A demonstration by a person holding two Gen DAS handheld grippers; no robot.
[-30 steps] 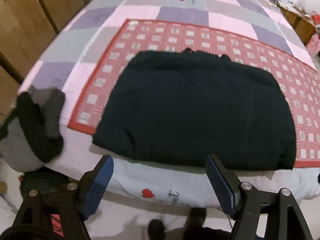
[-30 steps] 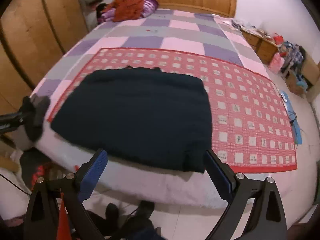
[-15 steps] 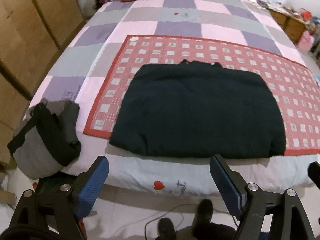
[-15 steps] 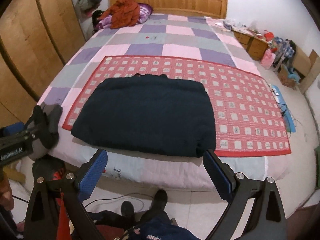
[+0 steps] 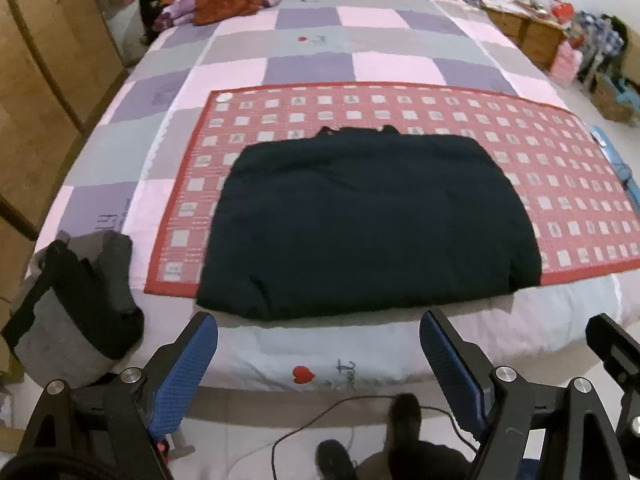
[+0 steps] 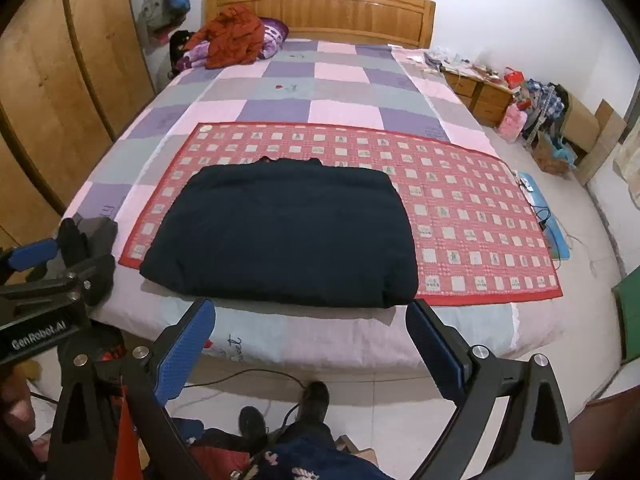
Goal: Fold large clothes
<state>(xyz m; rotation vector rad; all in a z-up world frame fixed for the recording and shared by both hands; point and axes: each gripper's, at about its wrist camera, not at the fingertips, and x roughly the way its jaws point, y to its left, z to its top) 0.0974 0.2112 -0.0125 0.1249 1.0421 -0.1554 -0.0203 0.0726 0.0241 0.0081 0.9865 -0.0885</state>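
Note:
A large dark navy garment (image 5: pixel 368 224) lies folded into a flat rectangle on a red patterned mat (image 5: pixel 540 168) on the bed; it also shows in the right wrist view (image 6: pixel 284 236) on the same mat (image 6: pixel 472 216). My left gripper (image 5: pixel 318 364) is open and empty, held back from the bed's foot edge, below the garment. My right gripper (image 6: pixel 310 350) is open and empty, also off the bed's foot edge. Neither touches the garment.
A grey and black garment (image 5: pixel 76 304) lies bunched on the bed's near left corner. The checkered bedspread (image 6: pixel 320 92) holds an orange jacket (image 6: pixel 232 36) by the headboard. Wooden wardrobes (image 6: pixel 52 92) stand left, a cluttered nightstand (image 6: pixel 480 88) right. A cable (image 5: pixel 320 420) and feet are on the floor.
Both grippers have pulled back and up from the bed, so the garment looks smaller and more of the room shows. The garment has not moved.

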